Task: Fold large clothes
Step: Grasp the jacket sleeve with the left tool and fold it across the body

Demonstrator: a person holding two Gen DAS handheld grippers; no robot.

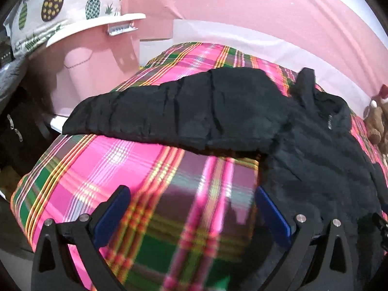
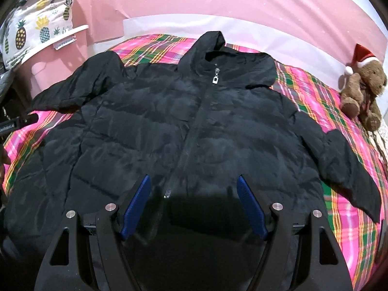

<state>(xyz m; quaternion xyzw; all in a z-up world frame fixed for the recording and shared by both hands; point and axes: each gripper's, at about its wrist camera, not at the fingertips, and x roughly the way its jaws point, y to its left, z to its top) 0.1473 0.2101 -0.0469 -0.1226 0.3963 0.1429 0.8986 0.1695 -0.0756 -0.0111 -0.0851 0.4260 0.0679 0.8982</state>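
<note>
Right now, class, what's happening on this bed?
A black puffer jacket lies spread flat, front up and zipped, on a pink plaid bedspread, both sleeves out to the sides. A person holds two grippers over it, and both are open and empty. The right gripper hovers over the jacket's lower front; the left gripper is over bare bedspread beside the jacket, below one sleeve. No fold has been made. A teddy bear sits at the edge.

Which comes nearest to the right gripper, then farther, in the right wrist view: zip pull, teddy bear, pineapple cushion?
From the right gripper:
1. Zip pull, straight ahead on the jacket's chest.
2. Teddy bear, far right on the bedspread.
3. Pineapple cushion, far left, beyond the bed.
</note>
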